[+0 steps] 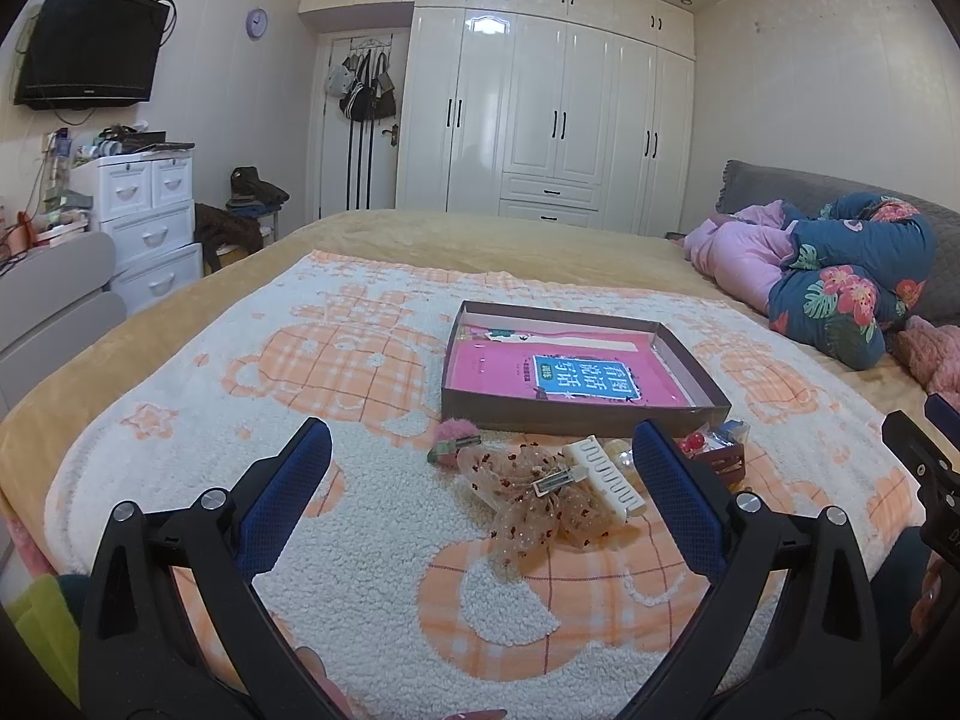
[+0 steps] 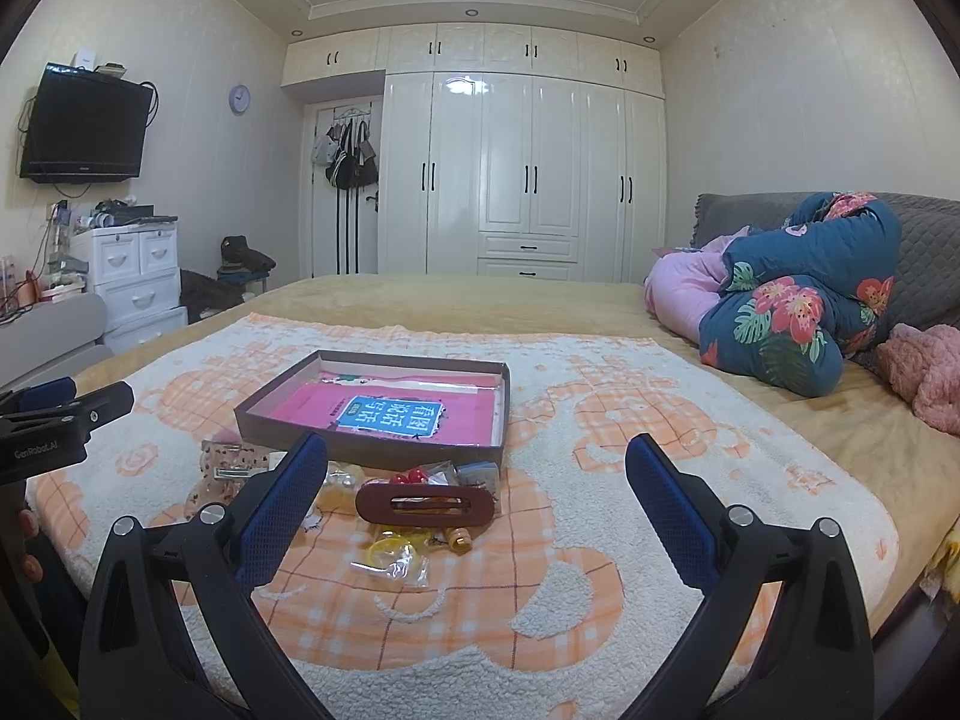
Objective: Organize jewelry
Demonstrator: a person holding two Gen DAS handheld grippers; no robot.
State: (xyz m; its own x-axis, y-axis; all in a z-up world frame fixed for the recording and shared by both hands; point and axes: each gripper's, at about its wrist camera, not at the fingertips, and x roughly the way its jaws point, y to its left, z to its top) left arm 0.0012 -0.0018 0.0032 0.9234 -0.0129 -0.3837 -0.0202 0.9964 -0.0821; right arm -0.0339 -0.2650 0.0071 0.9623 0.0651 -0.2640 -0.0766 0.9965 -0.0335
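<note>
**Both grippers spread wide over the hair accessories**

Your left gripper (image 1: 480, 456) is spread wide with nothing between its blue pads; it hangs above the orange-and-white blanket (image 1: 372, 504). Between its fingers, toward 12 o'clock, lies a sheer dotted bow clip (image 1: 528, 504), touching a white comb clip (image 1: 606, 474) at the bow's 2 o'clock. A pink fuzzy clip (image 1: 453, 435) lies just beside the bow at its 11 o'clock.

The shallow brown box (image 1: 576, 414) lies beyond these at 12 o'clock, with a pink book (image 1: 510, 369) flat inside it.

Your right gripper (image 2: 477, 462) is equally spread and holds nothing. Inside its span, at 11 o'clock, a dark red oval hair clip (image 2: 426, 504) lies just in front of the box's near wall. A clear bag of yellow bands (image 2: 393, 555) lies near the clip at its 6 o'clock, and red beads (image 2: 411, 476) show at the clip's 12 o'clock.
</note>
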